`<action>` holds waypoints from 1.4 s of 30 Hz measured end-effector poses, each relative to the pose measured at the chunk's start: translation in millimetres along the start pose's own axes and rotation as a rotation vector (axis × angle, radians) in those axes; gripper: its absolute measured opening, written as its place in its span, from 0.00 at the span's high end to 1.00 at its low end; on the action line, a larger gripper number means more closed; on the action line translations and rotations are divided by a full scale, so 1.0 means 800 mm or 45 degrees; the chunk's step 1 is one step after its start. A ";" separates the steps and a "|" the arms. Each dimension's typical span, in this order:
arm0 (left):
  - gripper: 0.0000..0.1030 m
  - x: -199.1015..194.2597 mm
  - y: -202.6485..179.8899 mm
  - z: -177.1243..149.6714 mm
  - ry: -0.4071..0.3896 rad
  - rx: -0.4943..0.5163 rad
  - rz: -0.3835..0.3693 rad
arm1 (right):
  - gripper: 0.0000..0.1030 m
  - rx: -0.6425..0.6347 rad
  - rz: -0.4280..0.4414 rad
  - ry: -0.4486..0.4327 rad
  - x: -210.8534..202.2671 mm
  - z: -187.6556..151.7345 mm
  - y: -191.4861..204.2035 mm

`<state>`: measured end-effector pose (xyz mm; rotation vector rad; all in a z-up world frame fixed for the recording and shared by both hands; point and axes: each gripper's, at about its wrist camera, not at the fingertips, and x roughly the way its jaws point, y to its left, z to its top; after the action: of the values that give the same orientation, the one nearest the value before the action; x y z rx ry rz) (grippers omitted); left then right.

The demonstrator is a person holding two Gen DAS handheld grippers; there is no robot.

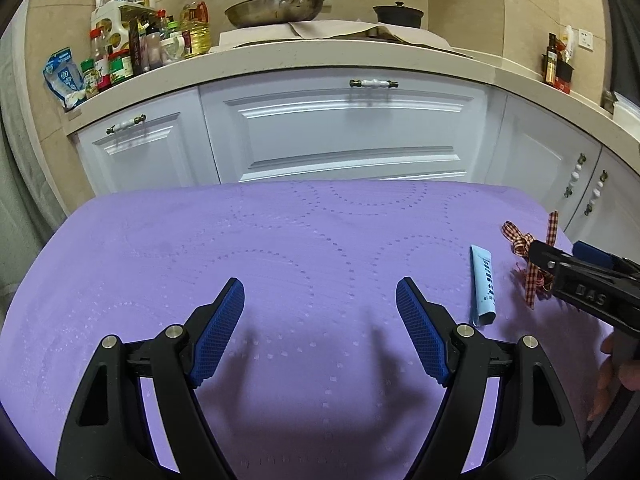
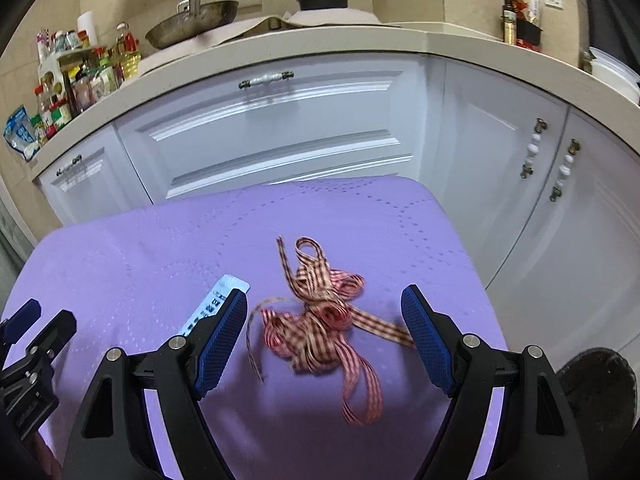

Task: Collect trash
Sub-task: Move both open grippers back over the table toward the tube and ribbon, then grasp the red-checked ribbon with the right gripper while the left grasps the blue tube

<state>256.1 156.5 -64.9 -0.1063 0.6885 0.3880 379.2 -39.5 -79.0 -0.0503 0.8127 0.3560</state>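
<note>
Partly hidden behind my right gripper's [image 2: 324, 312] left finger, the blue tube [image 2: 208, 308] has unreadable print. Kitchen cabinets [image 2: 280, 128] fill the upper frame, and a dark round thing [image 2: 600, 384] is cut off at lower right. Both claws gape wide, empty: the checked ribbon [image 2: 324, 320] lies at centre frame between my right fingers, untouched; my left gripper [image 1: 320, 312] hovers over bare purple cloth [image 1: 240, 240].
</note>
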 end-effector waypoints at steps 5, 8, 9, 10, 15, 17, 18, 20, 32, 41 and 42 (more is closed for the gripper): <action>0.26 0.002 -0.003 0.000 0.009 -0.005 -0.011 | 0.25 0.012 -0.015 0.074 0.016 0.001 -0.003; 0.26 0.002 -0.010 -0.001 0.012 0.000 -0.025 | 0.30 0.008 -0.009 0.111 0.021 -0.001 -0.005; 0.26 0.002 -0.014 -0.001 0.013 0.007 -0.034 | 0.43 0.004 -0.005 0.121 0.022 -0.002 -0.006; 0.26 0.002 -0.018 -0.001 0.013 0.013 -0.040 | 0.48 0.002 0.006 0.132 0.023 -0.003 -0.006; 0.26 -0.002 -0.043 -0.001 0.009 0.048 -0.081 | 0.68 -0.001 0.030 0.139 0.018 -0.007 -0.012; 0.26 -0.002 -0.052 -0.001 0.009 0.059 -0.092 | 0.70 0.009 0.026 0.131 0.015 -0.008 -0.017; 0.26 -0.002 -0.057 0.000 0.009 0.064 -0.098 | 0.70 0.012 0.023 0.128 0.014 -0.008 -0.019; 0.26 0.000 -0.067 0.000 0.007 0.076 -0.111 | 0.71 0.018 0.018 0.124 0.011 -0.010 -0.024; 0.26 0.040 -0.111 -0.001 0.144 0.117 -0.182 | 0.71 0.070 0.020 0.103 -0.001 -0.017 -0.052; 0.57 0.063 -0.121 -0.002 0.248 0.126 -0.235 | 0.71 0.080 0.027 0.101 -0.001 -0.019 -0.053; 0.65 0.063 -0.121 -0.002 0.249 0.126 -0.240 | 0.71 0.080 0.027 0.101 -0.001 -0.019 -0.053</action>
<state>327.7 82.9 -101.5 -0.1154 0.8815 0.1633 382.1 -82.4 -92.8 0.0026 0.9029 0.3502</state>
